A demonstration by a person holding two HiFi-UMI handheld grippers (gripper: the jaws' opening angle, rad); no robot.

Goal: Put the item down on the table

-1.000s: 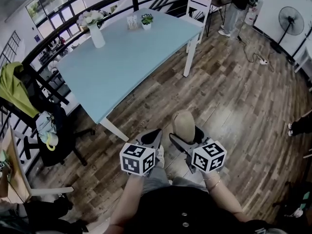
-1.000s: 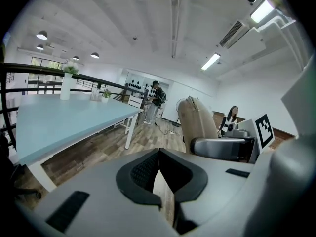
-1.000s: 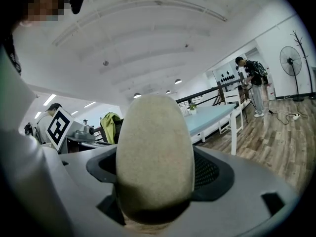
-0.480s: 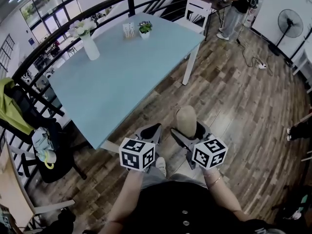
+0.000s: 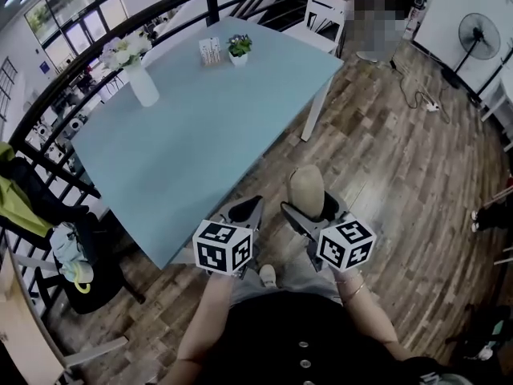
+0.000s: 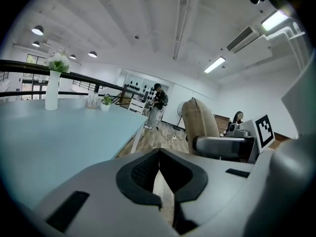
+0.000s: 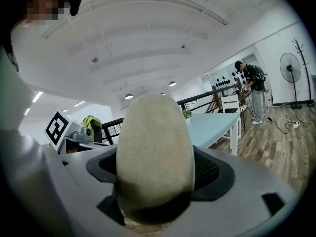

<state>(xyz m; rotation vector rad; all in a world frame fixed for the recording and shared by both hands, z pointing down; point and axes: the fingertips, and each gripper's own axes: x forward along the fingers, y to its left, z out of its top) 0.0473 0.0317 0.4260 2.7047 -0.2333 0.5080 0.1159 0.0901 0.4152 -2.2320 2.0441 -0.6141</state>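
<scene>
Gripping the beige item, my right gripper has its jaws spread wide around the lower part of it, one dark pad against each side. The item is rounded and egg-shaped, with a rough, matte surface, and it stands upright, rising well above the jaws. From the head view the right gripper holds it in the air over the wooden floor, not on any surface.

Just to the left of it, at about the same height, my left gripper has its jaws brought together, with only a thin sliver of floor showing between the pads and nothing held. In the head view the left gripper sits beside the right one, the two apart.

Ahead of both grippers and off to the left spreads the light blue table, its near corner close in front of the left gripper. Far across its top stand a white vase of flowers and a small potted plant. Beyond the table's far end is a white chair, and far off to the right a standing fan.
</scene>
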